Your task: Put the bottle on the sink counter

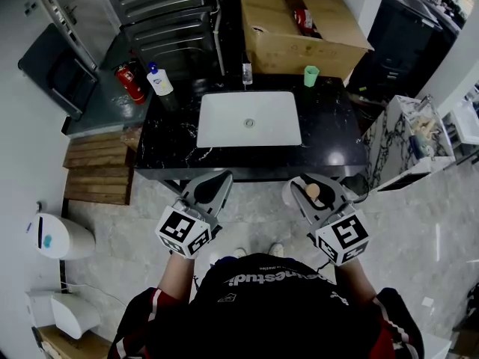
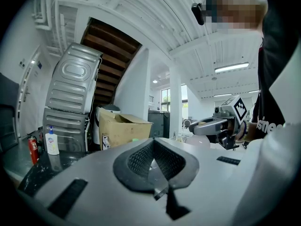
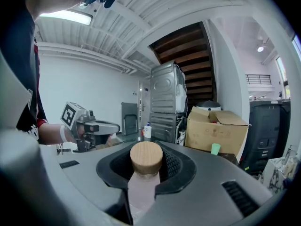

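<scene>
Wood-capped and pale pink below, the bottle (image 3: 146,158) stands upright between the jaws of my right gripper (image 1: 314,194). The pads press on its neck just under the cap, so it is held firmly. In the head view the round cap shows from above inside that gripper, on the near side of the counter (image 1: 329,129) and not over it.

My left gripper (image 1: 212,189) sits level with the right one, apart from it. Its jaws are together with nothing between them.

Both grippers point toward the black stone counter. A white sink (image 1: 224,122) is set into its middle, with a tap (image 1: 247,73) at the back edge. A green cup (image 1: 310,75) stands at the counter's far right, just in front of an open cardboard box (image 1: 277,40).

On a lower grey ledge to the left stand a pump bottle (image 1: 159,79) and a red extinguisher (image 1: 131,83), side by side. Wooden boards (image 1: 97,174) lie on the floor below them.
</scene>
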The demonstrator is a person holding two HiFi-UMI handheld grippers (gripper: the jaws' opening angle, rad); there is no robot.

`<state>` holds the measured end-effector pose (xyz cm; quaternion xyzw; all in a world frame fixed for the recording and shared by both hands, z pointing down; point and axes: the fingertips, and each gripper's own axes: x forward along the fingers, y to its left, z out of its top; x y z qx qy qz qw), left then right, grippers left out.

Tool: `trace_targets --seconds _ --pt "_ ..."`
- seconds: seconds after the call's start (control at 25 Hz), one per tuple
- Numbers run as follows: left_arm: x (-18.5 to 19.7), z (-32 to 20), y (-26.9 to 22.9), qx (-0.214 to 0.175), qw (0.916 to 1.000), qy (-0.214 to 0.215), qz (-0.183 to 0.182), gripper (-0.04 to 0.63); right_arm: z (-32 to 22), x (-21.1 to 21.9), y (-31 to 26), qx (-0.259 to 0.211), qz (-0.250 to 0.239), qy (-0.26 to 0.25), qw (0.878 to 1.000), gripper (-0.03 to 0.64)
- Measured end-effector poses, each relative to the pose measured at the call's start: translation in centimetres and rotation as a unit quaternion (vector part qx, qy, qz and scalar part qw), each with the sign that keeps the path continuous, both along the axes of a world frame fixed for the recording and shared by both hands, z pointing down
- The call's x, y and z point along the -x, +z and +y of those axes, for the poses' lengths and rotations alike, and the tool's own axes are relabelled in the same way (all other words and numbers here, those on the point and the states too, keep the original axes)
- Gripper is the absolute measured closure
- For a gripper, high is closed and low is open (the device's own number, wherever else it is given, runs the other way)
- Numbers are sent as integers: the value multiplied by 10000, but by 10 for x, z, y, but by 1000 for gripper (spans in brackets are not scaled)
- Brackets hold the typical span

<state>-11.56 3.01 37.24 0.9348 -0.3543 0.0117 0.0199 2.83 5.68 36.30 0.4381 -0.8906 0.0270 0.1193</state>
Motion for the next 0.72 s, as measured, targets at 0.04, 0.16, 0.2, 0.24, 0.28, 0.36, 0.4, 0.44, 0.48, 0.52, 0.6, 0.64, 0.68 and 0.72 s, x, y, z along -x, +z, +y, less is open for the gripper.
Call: trace_targets --seconds 0.04,0.16,0.2,0.24,0.28,0.36,0.4,0.44,0.48,0.52,0.6,0.64,0.68,0.72 --pt "-3 0 0 -9 10000 0 -2 581 1 -2 0 2 2 -7 10000 491" --pt "-12 1 -2 -42 10000 5 -3 581 1 -9 0 12 -26 -23 10000 491" --pt "-15 2 -3 -53 10000 4 -3 581 2 -12 1 16 -31 -31 10000 491" --pt "-17 2 -3 -61 10000 3 -7 581 2 -14 1 18 -34 -44 10000 491" --pt "-20 2 -4 -65 10000 2 -13 581 2 -15 1 16 -37 -64 10000 491" --pt "-27 2 -3 -66 10000 -4 -19 581 2 -20 2 11 -45 -104 9999 491" --pt "-30 2 -3 -67 10000 -10 -21 581 2 -23 2 12 -51 -117 9999 491" --pt "-34 1 -3 -63 10000 -18 -28 581 1 -26 3 18 -60 -125 9999 491" --pt "-38 1 -2 -58 10000 -28 -47 581 1 -29 3 23 -69 -136 9999 491" --pt "-41 0 -1 -55 9999 -42 -78 581 1 -32 3 22 -77 -158 9998 491" --pt "-47 -2 -2 -81 9998 -100 -155 581 0 -38 1 1 -82 -235 9997 491" --pt "-49 -3 -3 -111 9997 -140 -181 581 0 -41 0 -22 -83 -276 9996 491" --pt "-50 -5 -5 -143 9995 -178 -196 581 -2 -45 -1 -52 -83 -312 9995 491" --pt "-52 -7 -7 -171 9994 -212 -208 581 -3 -48 0 -80 -82 -338 9994 491"
